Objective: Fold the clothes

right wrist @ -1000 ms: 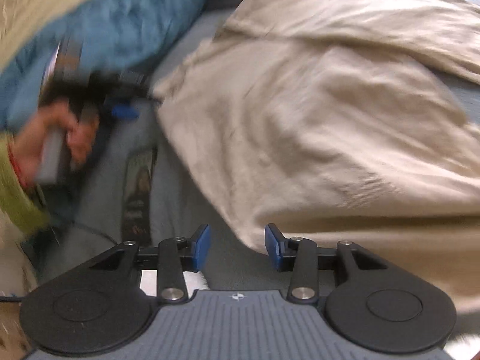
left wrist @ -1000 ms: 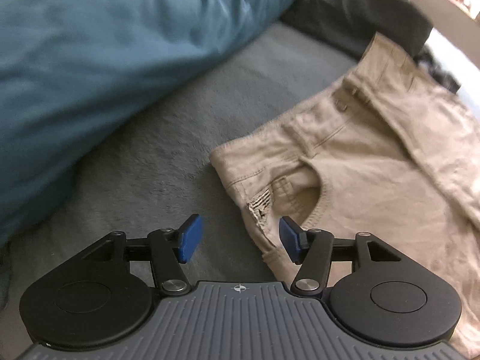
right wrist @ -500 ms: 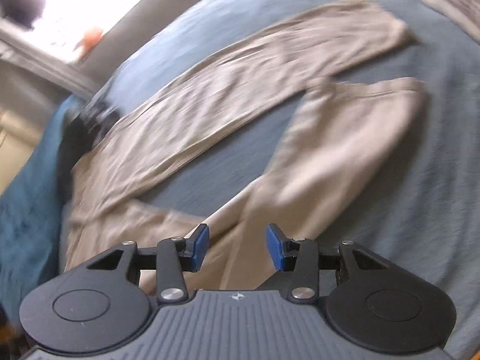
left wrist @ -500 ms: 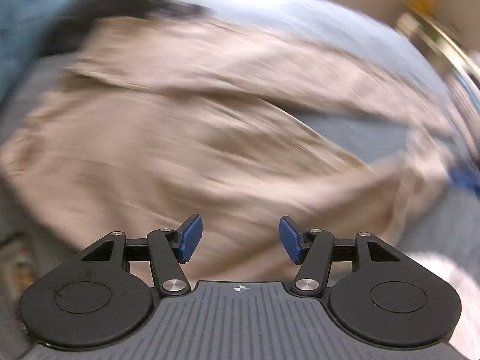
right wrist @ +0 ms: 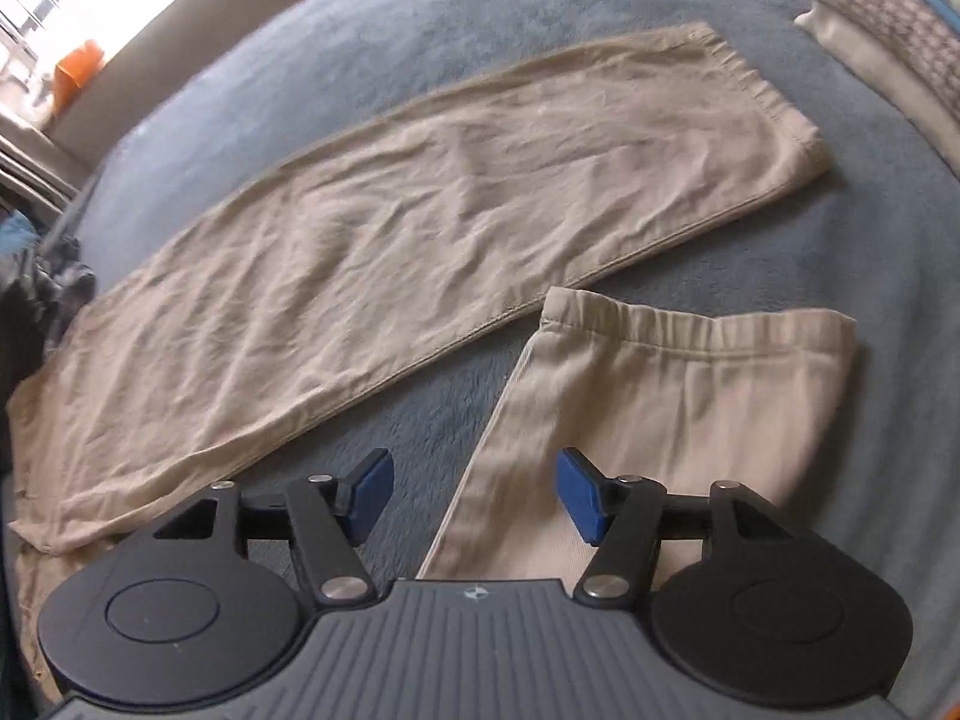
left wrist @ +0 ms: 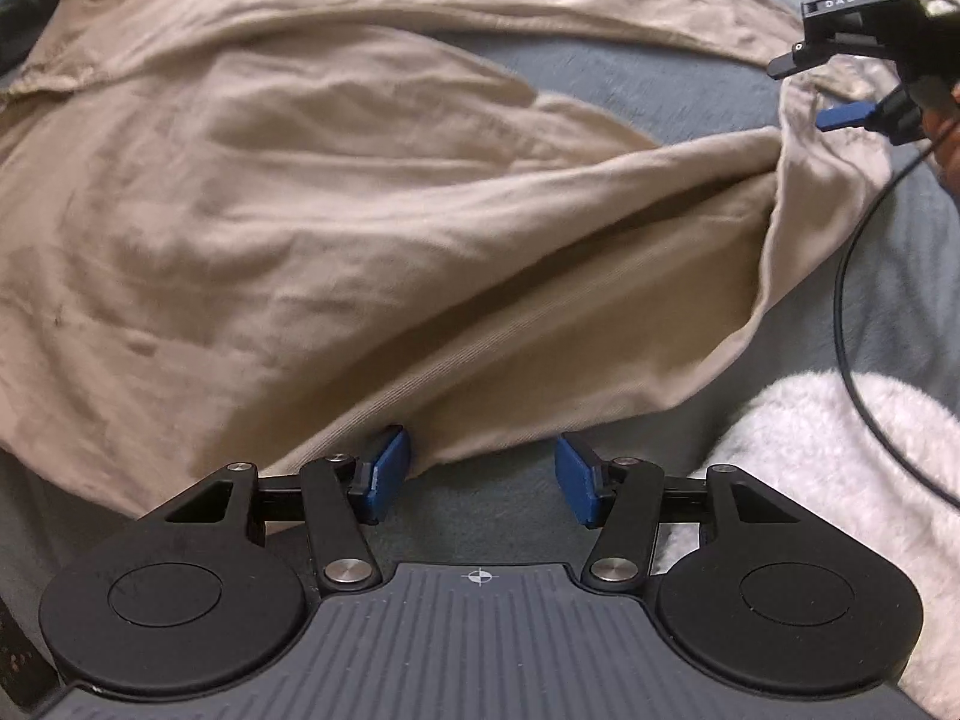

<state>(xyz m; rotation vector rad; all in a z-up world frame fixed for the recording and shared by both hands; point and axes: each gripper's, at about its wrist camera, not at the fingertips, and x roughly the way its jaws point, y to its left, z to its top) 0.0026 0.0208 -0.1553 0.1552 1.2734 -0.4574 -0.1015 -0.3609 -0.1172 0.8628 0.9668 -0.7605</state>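
**Entry: beige trousers on grey-blue blanket, both tongs spread**

Item 1. Beige trousers [right wrist: 420, 240], laid out on the grey-blue blanket [right wrist: 372, 60]. In the right wrist view one leg lay flat and long across the blanket, its hem toward the upper right. The second leg [right wrist: 660, 396] lay nearer the camera, separated from the first by a strip of bare blanket, its gathered cuff turned toward the first leg. In the left wrist view the trousers [left wrist: 300, 210] filled most of the frame, creased, with a raised fold running toward the right.

Item 2. Left gripper [left wrist: 477, 477]. Held low over the blanket, pointing at the near edge of the trousers. Jaws stood spread wide, nothing between them. The left blue pad [left wrist: 384, 474] sat right at the cloth's edge; contact could not be judged. The right pad was over bare blanket, clear of the trousers.

Item 3. Right gripper [right wrist: 474, 495]. Held above the second leg, pointing along it toward the cuff. Jaws stood spread, gripping nothing; the leg's left edge passed between the pads. Seen from the left wrist view, the right gripper [left wrist: 852, 84] hovered beside the far right end of the trousers, a person's fingers [left wrist: 948, 144] partly visible on it, a black cable [left wrist: 846, 300] trailing down.

Item 4. White fleecy fabric [left wrist: 828, 468], on the blanket, right of the trousers' near edge.

Item 5. Patterned folded textiles [right wrist: 888, 12], beyond the trousers' hem, upper right.
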